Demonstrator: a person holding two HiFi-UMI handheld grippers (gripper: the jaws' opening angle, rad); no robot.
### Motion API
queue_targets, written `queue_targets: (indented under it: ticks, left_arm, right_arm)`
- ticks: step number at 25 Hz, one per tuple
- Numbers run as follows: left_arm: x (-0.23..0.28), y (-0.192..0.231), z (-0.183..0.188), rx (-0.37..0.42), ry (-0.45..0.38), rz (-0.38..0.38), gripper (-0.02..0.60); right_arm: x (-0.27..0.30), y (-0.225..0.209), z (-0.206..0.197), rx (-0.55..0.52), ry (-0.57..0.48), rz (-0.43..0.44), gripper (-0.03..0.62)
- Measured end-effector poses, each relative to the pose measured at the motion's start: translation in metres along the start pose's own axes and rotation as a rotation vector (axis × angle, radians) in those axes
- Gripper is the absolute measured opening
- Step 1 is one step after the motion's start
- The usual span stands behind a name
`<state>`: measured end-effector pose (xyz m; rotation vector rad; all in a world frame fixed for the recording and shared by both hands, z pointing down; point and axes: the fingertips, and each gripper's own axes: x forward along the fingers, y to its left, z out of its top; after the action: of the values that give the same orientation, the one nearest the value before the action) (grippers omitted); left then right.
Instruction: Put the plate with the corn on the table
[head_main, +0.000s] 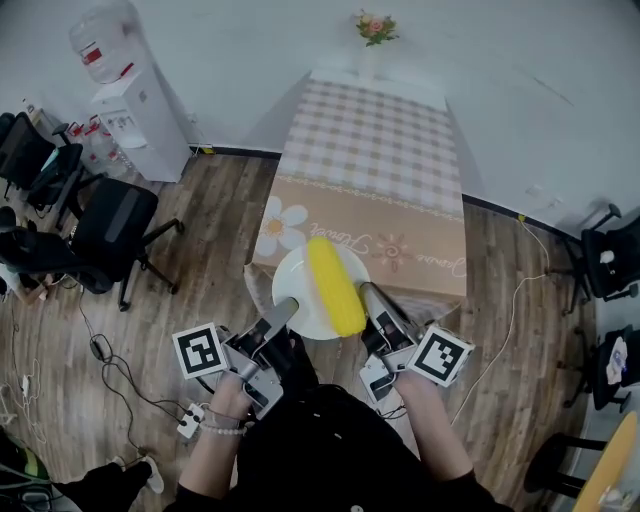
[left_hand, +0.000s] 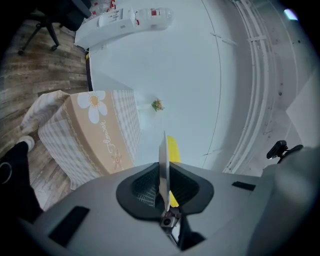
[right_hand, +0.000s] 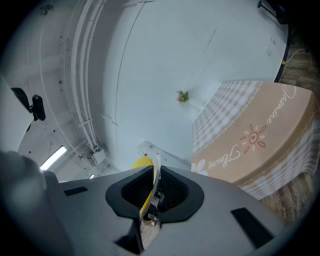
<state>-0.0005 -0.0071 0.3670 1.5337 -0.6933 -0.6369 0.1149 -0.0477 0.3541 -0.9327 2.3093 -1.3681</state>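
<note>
At the near end of the table (head_main: 372, 140), the plate (head_main: 298, 292) hangs in the air between both grippers and is not yet set down. It looks to be short of the tabletop, in front of the hanging cloth, though its height against the top cannot be told.

Grip state:
- The left gripper (head_main: 285, 308) is clamped on the near-left rim of the plate. Its own view shows the rim edge-on between the closed pads.
- The right gripper (head_main: 371, 297) is clamped on the near-right rim in the same way.
- The corn (head_main: 335, 285) lies on the right half of the plate, lengthwise from near to far, between the two grips.

Step in hand, as judged: carrying the plate to the table. The next move calls for taking the plate farther forward over the checked top. Both grippers should travel together and keep it level, because the cob is round and loose and a tilt could roll it off. The plate should then go down flat before either grip is let go.

Count:
- one plate
- one cob of corn
- one table
- two grippers
- one small vase of flowers (head_main: 375, 28) at the far end of the table
- one water dispenser (head_main: 128, 105) at the far left
</note>
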Motion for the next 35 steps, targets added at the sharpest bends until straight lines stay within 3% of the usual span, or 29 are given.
queue_targets:
  ticks: [17,28,35]
  left_arm:
    - [0.048,0.004,0.056,0.007,0.123,-0.003,0.046]
    - [-0.012,0.051,0.066,0.049,0.224,-0.035,0.046]
    - [0.001,0.062,0.097,0.068,0.254,-0.028,0.046]
  right_arm:
    - [0.044,-0.017,0.036,-0.009,-0.069,-0.086,0.074]
    - [0.051,-0.023,-0.048,-0.033,-0.157,-0.132,0.072]
    - [0.081,-0.034,-0.042,-0.028,-0.172,-0.154,0.072]
